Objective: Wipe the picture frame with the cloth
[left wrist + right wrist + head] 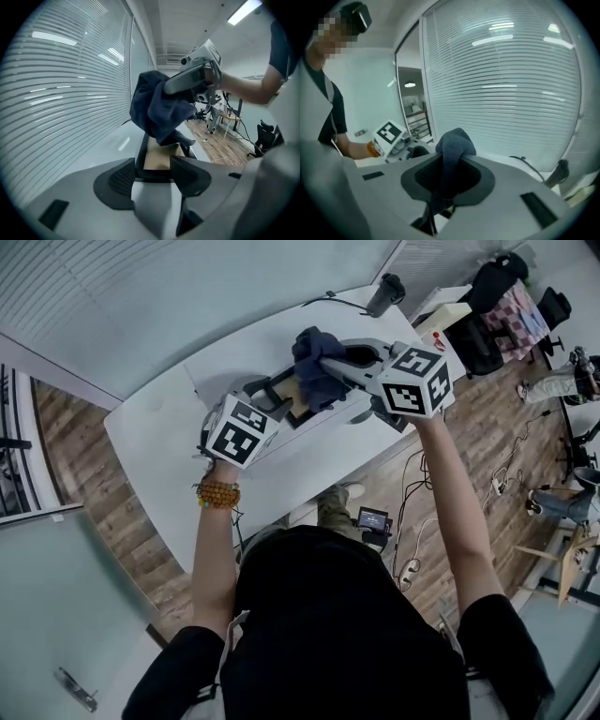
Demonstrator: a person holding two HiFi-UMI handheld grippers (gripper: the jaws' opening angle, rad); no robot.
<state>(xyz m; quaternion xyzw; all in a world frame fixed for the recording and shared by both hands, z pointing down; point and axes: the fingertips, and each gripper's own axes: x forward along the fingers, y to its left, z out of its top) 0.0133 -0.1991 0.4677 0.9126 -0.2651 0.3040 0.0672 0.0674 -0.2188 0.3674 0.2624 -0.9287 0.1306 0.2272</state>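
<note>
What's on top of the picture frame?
The dark blue cloth, clamped in the right gripper, hangs over the picture frame, hiding its far end; its tan panel shows.

right gripper point(449, 165) has its jaws clamped on a dark blue cloth point(453, 143), which bunches up in a rounded lump above the pads and trails down between them. off to the left is the left gripper point(396, 143) with its marker cube point(389, 132), in a hand point(356, 149) wearing an orange bead bracelet point(371, 149). white blinds point(506, 84) fill the background, and a black cable point(522, 161) lies on the white table point(504, 157).
</note>
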